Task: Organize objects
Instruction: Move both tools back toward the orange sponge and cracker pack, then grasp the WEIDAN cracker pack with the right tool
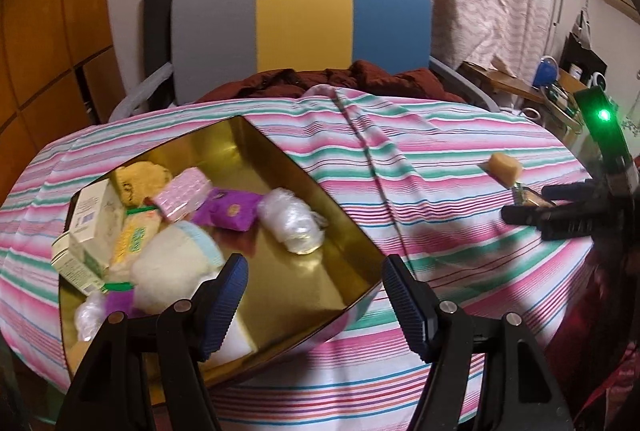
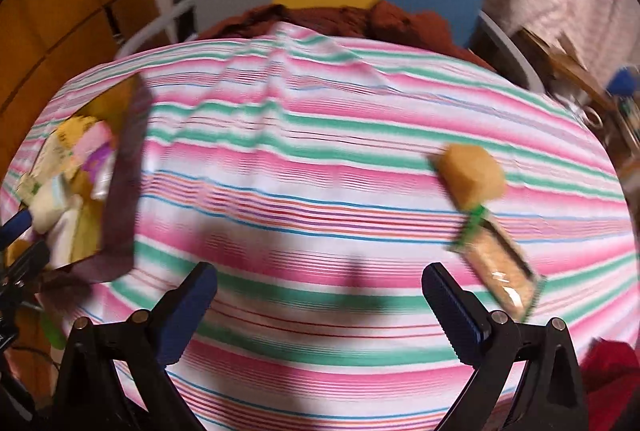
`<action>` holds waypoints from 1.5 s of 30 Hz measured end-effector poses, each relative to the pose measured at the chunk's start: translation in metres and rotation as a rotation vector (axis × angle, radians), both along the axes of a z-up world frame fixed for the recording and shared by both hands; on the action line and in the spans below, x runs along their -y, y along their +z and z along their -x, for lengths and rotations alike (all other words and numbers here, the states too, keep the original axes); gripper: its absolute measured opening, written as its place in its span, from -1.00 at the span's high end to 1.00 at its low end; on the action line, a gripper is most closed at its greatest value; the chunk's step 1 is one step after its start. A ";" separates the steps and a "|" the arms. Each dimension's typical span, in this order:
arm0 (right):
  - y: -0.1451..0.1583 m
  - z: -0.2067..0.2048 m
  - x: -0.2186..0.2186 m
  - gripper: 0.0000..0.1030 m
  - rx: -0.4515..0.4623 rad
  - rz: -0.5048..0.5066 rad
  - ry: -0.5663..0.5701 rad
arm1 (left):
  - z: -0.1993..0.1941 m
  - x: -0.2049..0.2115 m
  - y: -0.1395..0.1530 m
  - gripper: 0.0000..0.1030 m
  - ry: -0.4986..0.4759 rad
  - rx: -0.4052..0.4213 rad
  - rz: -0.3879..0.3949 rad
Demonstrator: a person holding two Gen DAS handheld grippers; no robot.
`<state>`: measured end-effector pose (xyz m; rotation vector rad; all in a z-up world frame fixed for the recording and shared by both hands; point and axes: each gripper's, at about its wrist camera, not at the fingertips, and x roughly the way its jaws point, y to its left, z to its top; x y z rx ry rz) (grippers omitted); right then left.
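Collected so far: the gold-lined rectangular metal tin (image 1: 280,167) on the pink, green and white striped tablecloth (image 1: 440,159) already holds a pile at its 9 o'clock end: a pale printed carton (image 1: 94,215), a pink quilted packet (image 1: 184,193), a purple wrapped sweet (image 1: 232,209), a clear crinkled plastic bundle (image 1: 292,225) and a fluffy white pouch with a blue edge (image 1: 176,263), among others.

Left outside: two things, in the right wrist view at 2 to 4 o'clock: a tan wrapped block (image 2: 472,175) and a long biscuit packet with green ends (image 2: 500,263), touching or almost touching end to end.

Left gripper (image 1: 314,303): jaws spread wide, nothing between them, poised over the tin's near end.

Right gripper (image 2: 320,311): jaws wide apart and empty over bare cloth, with the biscuit packet just beside its right finger.

Progress judged: mostly done; the two loose items remain, and the right gripper seems best placed for them.

Uncertain: motion blur hides packet details.
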<state>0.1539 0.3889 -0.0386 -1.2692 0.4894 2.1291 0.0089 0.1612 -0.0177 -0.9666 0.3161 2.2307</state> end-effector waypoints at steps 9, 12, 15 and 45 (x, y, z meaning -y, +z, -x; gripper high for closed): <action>-0.012 -0.047 -0.093 -0.99 0.201 0.012 -0.097 | 0.001 -0.009 0.003 -0.37 -0.037 0.030 -0.055; -0.029 -0.046 -0.112 -0.99 0.291 0.023 -0.026 | 0.001 -0.014 0.002 -0.37 -0.051 0.045 -0.055; -0.045 -0.043 -0.123 -0.99 0.356 0.024 0.010 | -0.002 -0.017 0.001 -0.37 -0.066 0.051 -0.064; -0.048 -0.150 -0.184 -0.07 0.076 0.387 -0.394 | -0.024 -0.175 -0.008 -0.37 -0.370 0.095 0.026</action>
